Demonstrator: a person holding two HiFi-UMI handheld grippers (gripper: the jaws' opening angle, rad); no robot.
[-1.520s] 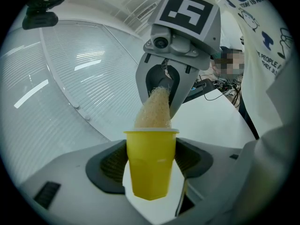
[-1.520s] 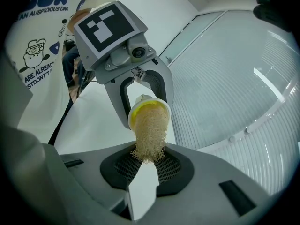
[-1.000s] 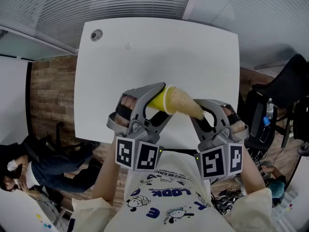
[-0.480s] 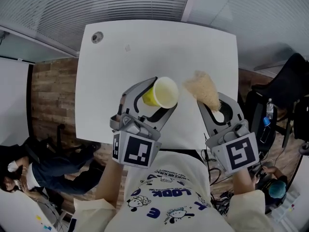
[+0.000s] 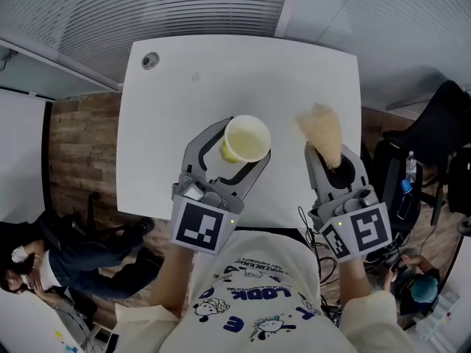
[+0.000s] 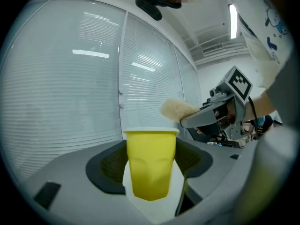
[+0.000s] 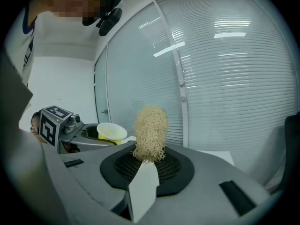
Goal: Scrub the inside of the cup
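Note:
A yellow cup [image 5: 246, 137] with a pale rim stands upright above the white table [image 5: 184, 87], its mouth facing up. My left gripper [image 5: 234, 155] is shut on the cup's sides. In the left gripper view the cup [image 6: 150, 163] sits between the dark pads. A tan fibrous loofah scrubber [image 5: 321, 133] sticks out of my right gripper [image 5: 333, 162], which is shut on its lower end. The scrubber is outside the cup, a short way to its right. The right gripper view shows the scrubber [image 7: 151, 132] upright and the cup [image 7: 110, 131] off to the left.
A round grommet [image 5: 150, 60] sits in the table's far left corner. A dark chair [image 5: 441, 145] and a bottle [image 5: 409, 169] are beyond the table's right edge. Another person [image 5: 33, 263] sits on the floor side at lower left. Window blinds run behind the table.
The scrubber was inside the cup a second ago; it has come out and moved right. Both grippers have rolled and drawn apart, and the cup now faces mouth up.

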